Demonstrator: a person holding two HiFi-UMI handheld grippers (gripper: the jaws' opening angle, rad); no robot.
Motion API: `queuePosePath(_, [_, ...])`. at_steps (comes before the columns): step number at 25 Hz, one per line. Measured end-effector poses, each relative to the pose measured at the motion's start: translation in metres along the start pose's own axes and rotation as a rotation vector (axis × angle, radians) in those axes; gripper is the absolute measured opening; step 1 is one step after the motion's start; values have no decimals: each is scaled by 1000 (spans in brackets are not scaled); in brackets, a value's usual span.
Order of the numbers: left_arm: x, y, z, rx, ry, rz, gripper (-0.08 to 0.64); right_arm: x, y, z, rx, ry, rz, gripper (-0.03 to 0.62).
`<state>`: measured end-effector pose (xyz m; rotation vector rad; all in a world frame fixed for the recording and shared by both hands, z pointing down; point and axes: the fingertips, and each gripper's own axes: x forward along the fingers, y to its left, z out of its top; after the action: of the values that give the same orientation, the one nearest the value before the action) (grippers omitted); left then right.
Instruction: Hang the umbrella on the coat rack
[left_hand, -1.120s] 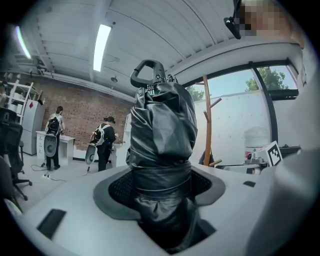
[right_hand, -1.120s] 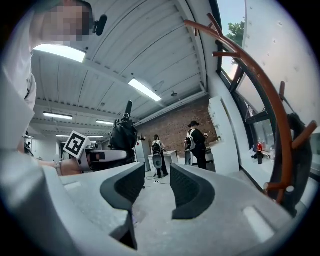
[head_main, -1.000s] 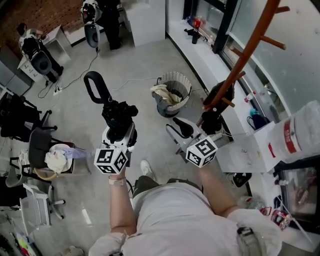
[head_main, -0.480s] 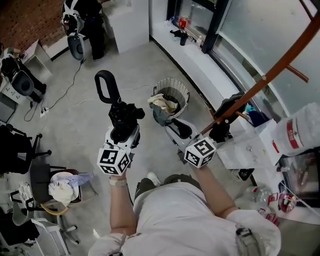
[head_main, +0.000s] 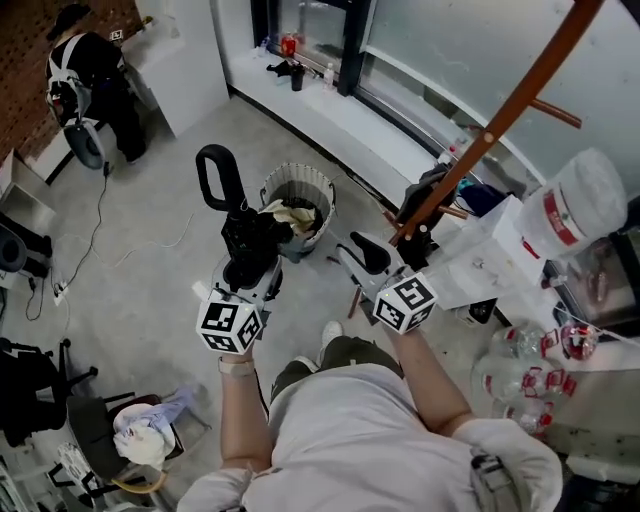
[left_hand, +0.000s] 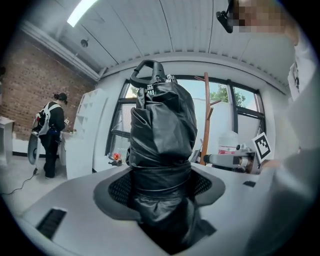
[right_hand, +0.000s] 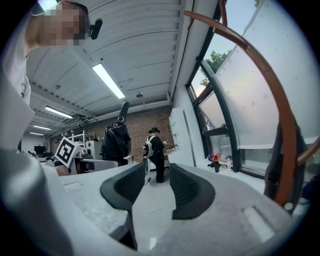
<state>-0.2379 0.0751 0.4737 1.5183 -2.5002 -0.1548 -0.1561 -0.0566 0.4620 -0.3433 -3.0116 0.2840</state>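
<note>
Folded black fabric umbrella (left_hand: 162, 145) stands upright, clamped in the raised left tool (head_main: 246, 272). The right tool (head_main: 364, 257), jaws apart and empty, points beside the brown wooden coat rack (head_main: 497, 122). Only the head view shows a ribbed wastebasket (head_main: 300, 170).

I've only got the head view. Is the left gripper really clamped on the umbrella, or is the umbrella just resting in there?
Observer: Clamped. In the left gripper view, the left gripper has its jaws pressed against both sides of the folded black umbrella, which stands upright between them.
Operator: And the right one, is it holding anything?
Observer: No. The right gripper has its jaws apart, with nothing held between them.
Operator: Can its camera see the rack?
Observer: Yes. The coat rack pole curves up along the right side of the right gripper view, off to the right of the jaws and not between them.
</note>
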Motion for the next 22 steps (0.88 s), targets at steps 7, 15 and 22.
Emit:
queuePosePath(7, [73, -33, 10, 50, 38, -151, 275, -22, -60, 16, 13, -46, -151, 160])
queuePosePath(15, [143, -67, 23, 133, 73, -271, 274, -45, -112, 34, 20, -92, -271, 160])
queuePosePath(22, [172, -105, 38, 175, 71, -404, 273, -65, -134, 44, 22, -110, -385, 160])
